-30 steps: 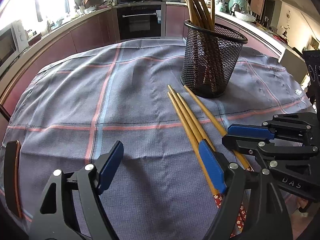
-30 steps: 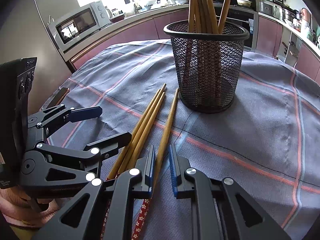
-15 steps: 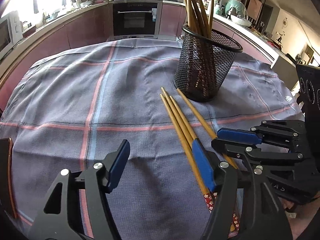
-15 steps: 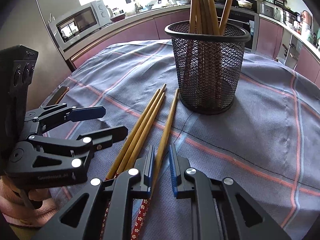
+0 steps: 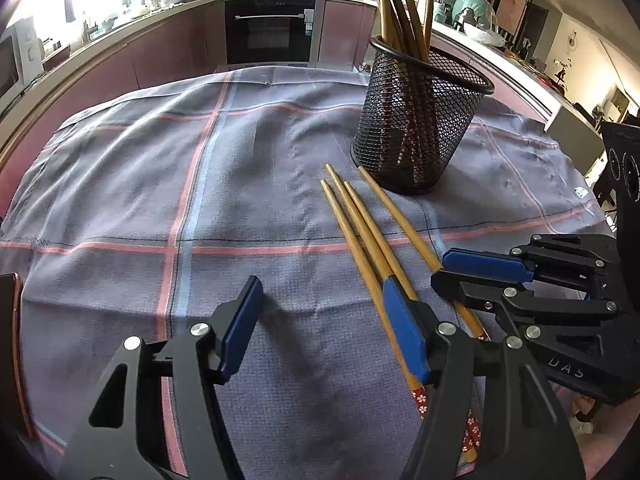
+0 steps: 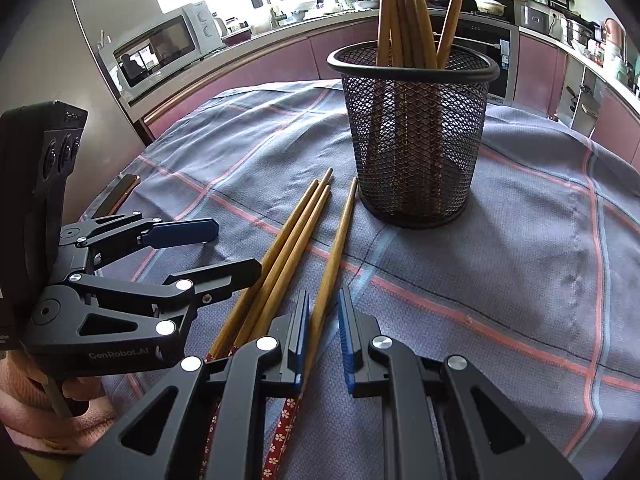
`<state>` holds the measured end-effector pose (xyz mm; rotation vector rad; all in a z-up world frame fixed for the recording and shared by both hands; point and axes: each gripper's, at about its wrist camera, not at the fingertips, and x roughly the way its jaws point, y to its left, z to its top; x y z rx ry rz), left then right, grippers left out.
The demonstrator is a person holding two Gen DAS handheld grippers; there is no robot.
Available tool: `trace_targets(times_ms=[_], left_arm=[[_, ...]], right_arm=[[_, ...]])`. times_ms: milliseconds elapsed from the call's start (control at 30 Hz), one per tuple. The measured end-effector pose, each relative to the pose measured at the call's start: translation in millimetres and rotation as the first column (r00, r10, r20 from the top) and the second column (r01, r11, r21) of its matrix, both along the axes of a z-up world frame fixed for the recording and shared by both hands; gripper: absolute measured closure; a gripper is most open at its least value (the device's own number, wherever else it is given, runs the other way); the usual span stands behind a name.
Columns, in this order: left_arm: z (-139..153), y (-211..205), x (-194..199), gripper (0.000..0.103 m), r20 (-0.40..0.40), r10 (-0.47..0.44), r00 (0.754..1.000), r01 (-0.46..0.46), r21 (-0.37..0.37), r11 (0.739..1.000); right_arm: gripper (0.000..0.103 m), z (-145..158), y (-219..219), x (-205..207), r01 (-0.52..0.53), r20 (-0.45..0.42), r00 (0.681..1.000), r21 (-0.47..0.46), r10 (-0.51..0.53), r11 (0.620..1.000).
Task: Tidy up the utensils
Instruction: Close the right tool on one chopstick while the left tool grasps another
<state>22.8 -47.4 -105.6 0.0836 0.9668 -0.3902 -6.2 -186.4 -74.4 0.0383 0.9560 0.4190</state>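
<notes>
Several wooden chopsticks point(image 5: 362, 224) with red flowered ends lie side by side on the grey checked tablecloth point(image 5: 224, 184), tips toward a black mesh holder point(image 5: 416, 128) that holds several more chopsticks. In the right wrist view the loose chopsticks point(image 6: 296, 240) lie in front of the holder point(image 6: 412, 140). My right gripper point(image 6: 323, 336) is narrowly open, its jaws on either side of the rightmost chopstick point(image 6: 336, 248), not closed on it. My left gripper point(image 5: 320, 332) is wide open and empty, to the left of the chopsticks, its right finger over them.
A kitchen counter with an oven point(image 5: 268, 28) and a microwave point(image 6: 160, 48) runs behind the table. A dark flat object point(image 6: 120, 196) lies at the table's left edge. The table edge is close in front of both grippers.
The left gripper has drawn back and turned slightly, so the holder and chopsticks sit a little further left in its view. The right gripper has held still around the chopstick.
</notes>
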Motion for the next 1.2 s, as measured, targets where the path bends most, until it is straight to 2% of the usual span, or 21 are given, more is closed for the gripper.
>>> trace_targets(times_ms=[133,200,267,500,600,633,800,933,1200], left_arm=[[-0.3,-7.8,1.5,0.038,0.010,-0.006,1.000,0.006,0.037,0.999],[-1.8,-11.2,5.1,0.040,0.012,-0.010,1.000,0.009,0.064,0.998],[-2.0,-12.7,7.8,0.047,0.024,-0.007,1.000,0.005,0.092,0.996],[0.4,-2.3,14.5,0.065,0.019,0.013,1.000,-0.014,0.072,0.997],[1.0,0.3,16.0,0.075,0.020,0.024,1.000,-0.025,0.065,0.998],[1.1,1.9,15.8,0.083,0.017,0.028,0.999,-0.029,0.056,0.998],[0.9,9.3,17.4,0.089,0.003,0.050,0.999,-0.050,0.020,0.999],[1.7,12.1,15.6,0.095,-0.007,0.051,0.999,-0.051,-0.011,0.999],[18.2,17.9,8.1,0.096,0.027,0.050,0.998,-0.048,-0.055,0.997]], right_arm=[[0.090,0.5,1.9,1.5,-0.001,0.003,1.000,-0.007,0.001,1.000],[0.090,0.8,5.0,2.0,-0.004,0.010,1.000,-0.025,0.004,1.000],[0.090,0.8,9.3,3.6,-0.007,0.018,1.000,-0.048,0.008,0.999],[0.090,0.1,12.4,14.5,-0.001,0.019,1.000,-0.065,0.002,0.998],[0.090,-0.6,16.6,20.7,-0.006,0.025,1.000,-0.081,0.008,0.997],[0.090,-0.6,17.8,22.0,-0.008,0.026,1.000,-0.085,0.010,0.996],[0.097,-0.2,13.8,22.1,-0.008,0.020,1.000,-0.070,0.009,0.998],[0.098,5.1,7.2,18.2,-0.002,0.027,1.000,-0.040,0.003,0.999],[0.098,26.4,-7.3,6.7,-0.003,0.070,0.998,0.036,0.000,0.999]])
